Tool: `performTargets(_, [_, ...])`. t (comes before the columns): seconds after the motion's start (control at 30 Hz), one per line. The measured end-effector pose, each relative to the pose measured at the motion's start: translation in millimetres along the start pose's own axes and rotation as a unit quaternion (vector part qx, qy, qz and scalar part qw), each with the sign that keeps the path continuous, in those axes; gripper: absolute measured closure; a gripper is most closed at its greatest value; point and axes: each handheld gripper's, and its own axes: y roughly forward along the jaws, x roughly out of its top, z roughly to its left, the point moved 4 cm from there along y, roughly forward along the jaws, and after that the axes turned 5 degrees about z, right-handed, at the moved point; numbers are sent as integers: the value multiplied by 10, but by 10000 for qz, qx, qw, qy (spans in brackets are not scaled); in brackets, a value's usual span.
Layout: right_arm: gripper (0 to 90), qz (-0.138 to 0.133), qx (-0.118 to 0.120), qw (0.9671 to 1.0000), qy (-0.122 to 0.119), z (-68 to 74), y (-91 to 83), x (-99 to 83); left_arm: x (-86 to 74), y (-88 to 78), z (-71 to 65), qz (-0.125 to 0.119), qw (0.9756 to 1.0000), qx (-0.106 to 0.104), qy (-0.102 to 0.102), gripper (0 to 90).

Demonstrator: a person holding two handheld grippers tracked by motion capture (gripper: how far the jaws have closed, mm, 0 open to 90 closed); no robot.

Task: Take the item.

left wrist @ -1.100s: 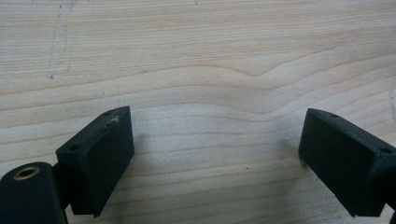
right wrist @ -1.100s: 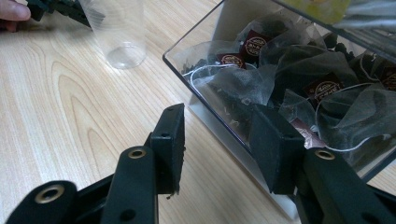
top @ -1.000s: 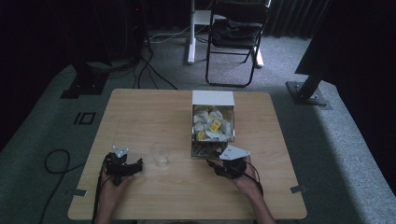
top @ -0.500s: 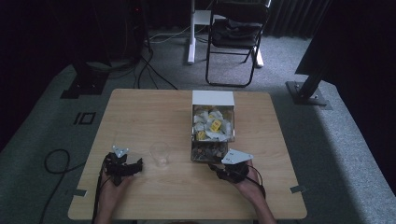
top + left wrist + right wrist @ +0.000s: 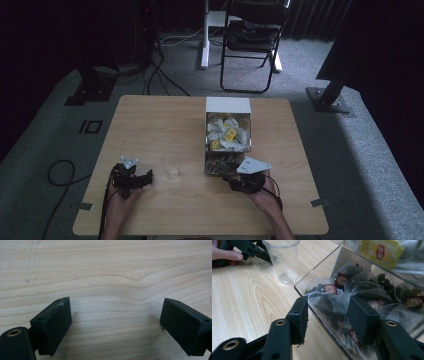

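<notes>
Your right gripper (image 5: 235, 181) is at the near wall of the clear box (image 5: 227, 142), fingers released around a dark tea bag (image 5: 329, 306) but not closed on it. The empty cup (image 5: 170, 165) stands at about nine o'clock from the box on the worktop (image 5: 165, 120). Your left gripper (image 5: 142, 179), fingers released, rests beside it. I judge nothing is moved yet; the picking is still to do.

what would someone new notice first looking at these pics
The clear plastic box packed with tea bags stands on the right half of the pale wooden table, white and yellow packets at its far end and dark pyramid tea bags at its near end. The right gripper reaches open at that near end, and a clear plastic cup stands empty between it and the open left gripper.
</notes>
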Motion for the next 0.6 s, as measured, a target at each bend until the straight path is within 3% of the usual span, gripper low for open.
performTargets(0.13, [520, 162, -104, 9998, -83, 10, 78, 15, 0, 0, 0, 0, 10000, 1, 0, 110])
performTargets(0.27, [656, 159, -199, 9997, 52, -11, 90, 15, 0, 0, 0, 0, 10000, 1, -1, 110])
performTargets(0.3, [730, 177, -226, 9996, 58, -18, 90, 15, 0, 0, 0, 0, 10000, 0, -1, 110])
performTargets(0.47, [834, 258, -252, 9993, 83, -23, 102, 6, 0, 0, 0, -2, 10000, 1, -2, 110])
performTargets(0.6, [894, 161, -212, 9994, 225, -45, 88, 14, 0, 0, 0, -1, 10000, 0, -2, 110])
